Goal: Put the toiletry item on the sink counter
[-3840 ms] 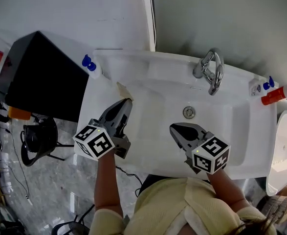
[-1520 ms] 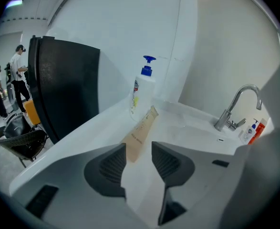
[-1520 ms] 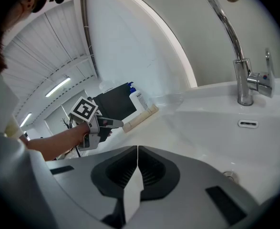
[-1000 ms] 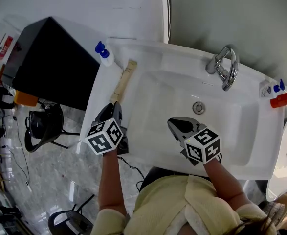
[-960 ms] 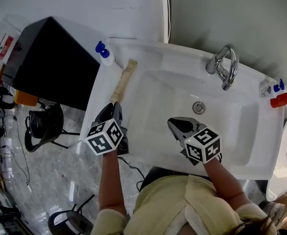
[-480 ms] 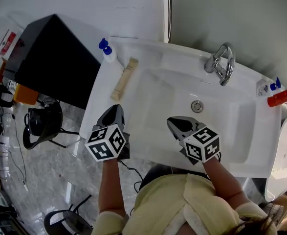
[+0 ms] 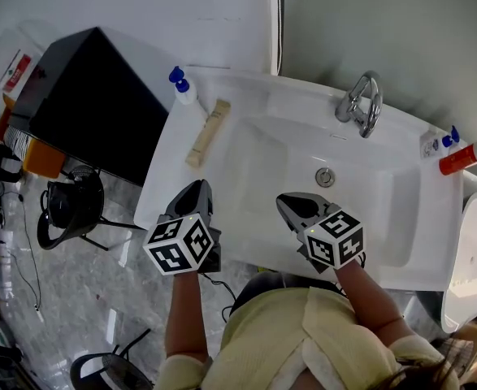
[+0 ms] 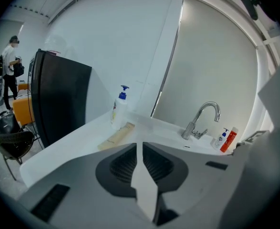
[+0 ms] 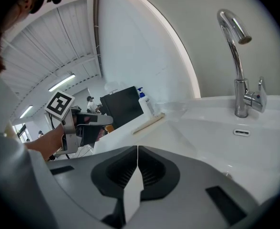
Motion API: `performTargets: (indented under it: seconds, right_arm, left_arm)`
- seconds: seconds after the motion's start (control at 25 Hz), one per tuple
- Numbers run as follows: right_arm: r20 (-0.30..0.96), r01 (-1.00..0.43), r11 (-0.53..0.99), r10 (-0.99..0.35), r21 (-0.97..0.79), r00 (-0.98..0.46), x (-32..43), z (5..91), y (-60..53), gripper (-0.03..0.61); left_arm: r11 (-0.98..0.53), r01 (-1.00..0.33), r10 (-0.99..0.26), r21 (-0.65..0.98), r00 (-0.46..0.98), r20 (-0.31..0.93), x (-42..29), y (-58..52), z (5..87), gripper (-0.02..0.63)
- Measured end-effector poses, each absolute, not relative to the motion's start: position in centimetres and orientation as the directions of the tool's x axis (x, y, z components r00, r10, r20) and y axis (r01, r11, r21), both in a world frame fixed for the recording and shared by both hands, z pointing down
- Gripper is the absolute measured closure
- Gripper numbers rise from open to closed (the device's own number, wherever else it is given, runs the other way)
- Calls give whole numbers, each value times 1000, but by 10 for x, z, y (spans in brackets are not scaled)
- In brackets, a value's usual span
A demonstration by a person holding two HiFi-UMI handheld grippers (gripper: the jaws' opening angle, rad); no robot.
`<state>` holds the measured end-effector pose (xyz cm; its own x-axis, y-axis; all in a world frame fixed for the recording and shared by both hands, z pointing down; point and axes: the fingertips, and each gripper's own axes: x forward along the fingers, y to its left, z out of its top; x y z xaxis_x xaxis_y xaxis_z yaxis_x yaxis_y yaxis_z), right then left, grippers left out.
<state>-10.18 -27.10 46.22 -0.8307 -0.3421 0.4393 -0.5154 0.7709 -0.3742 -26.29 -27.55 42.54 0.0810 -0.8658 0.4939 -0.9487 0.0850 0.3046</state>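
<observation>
Back from the beige toiletry tube (image 7: 206,132), the left tongs (image 7: 197,185) now hover at the front edge of the bench (image 7: 158,181). They have just been closing and are all but together with nothing between them. The tube lies flat on the bench left of the basin (image 7: 368,201), just beside the blue-capped pump bottle (image 7: 184,90). The right tongs (image 7: 286,202) hang over the basin's front rim, closed and empty.

No print is readable on the toiletry item (image 7: 206,132) or the pump bottle (image 7: 182,90).
</observation>
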Motion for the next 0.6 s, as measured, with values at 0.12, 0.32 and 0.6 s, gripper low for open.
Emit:
performTargets:
  seconds: [0.12, 0.32, 0.6]
  right_arm:
    - [434, -518, 773, -350, -366, -830, -102, 459, -267, 551]
    - [431, -525, 775, -364, -353, -826, -101, 454, -261, 551]
    - [420, -550, 763, -401, -338, -814, -96, 446, -259, 551]
  left_arm:
    - [63, -955, -866, 291, 93, 492, -257, -269, 423, 546]
    - [20, -959, -865, 282, 125, 487, -247, -256, 419, 549]
    - [-6, -957, -865, 291, 151, 478, -240, -239, 416, 551]
